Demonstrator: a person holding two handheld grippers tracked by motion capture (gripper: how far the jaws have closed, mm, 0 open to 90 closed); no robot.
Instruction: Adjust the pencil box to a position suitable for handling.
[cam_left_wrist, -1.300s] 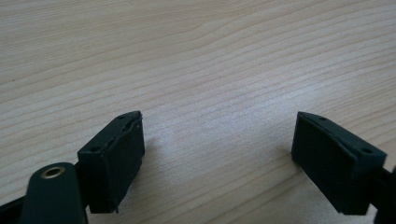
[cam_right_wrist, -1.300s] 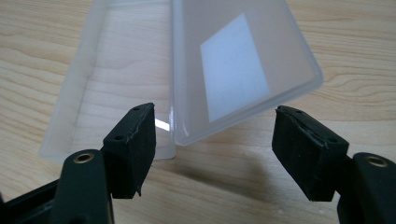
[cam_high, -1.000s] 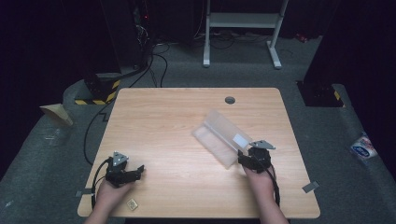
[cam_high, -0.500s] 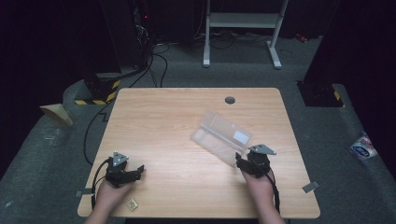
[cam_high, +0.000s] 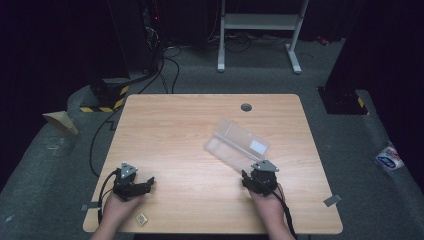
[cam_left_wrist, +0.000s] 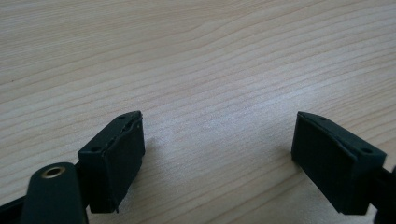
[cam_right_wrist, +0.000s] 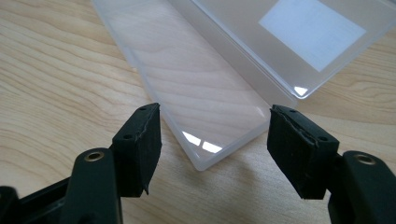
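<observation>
Clear plastic box (cam_high: 237, 145), lying open, right of middle on the table (cam_high: 170, 125): probably light, stiff, slick; best pinched at the near thin rim. Right gripper (cam_right_wrist: 212, 140) open, just short of its corner, holding nothing. Left gripper (cam_left_wrist: 219, 140) open over bare wood.

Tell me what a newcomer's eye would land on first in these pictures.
First comes the clear plastic box, lying open right of the middle of the wooden table, a white label on one half. The right claw is at the box's near corner, its jaws open and not touching it. The left claw rests open on bare wood near the front left corner, beside a small gold-coloured piece at the edge.
</observation>
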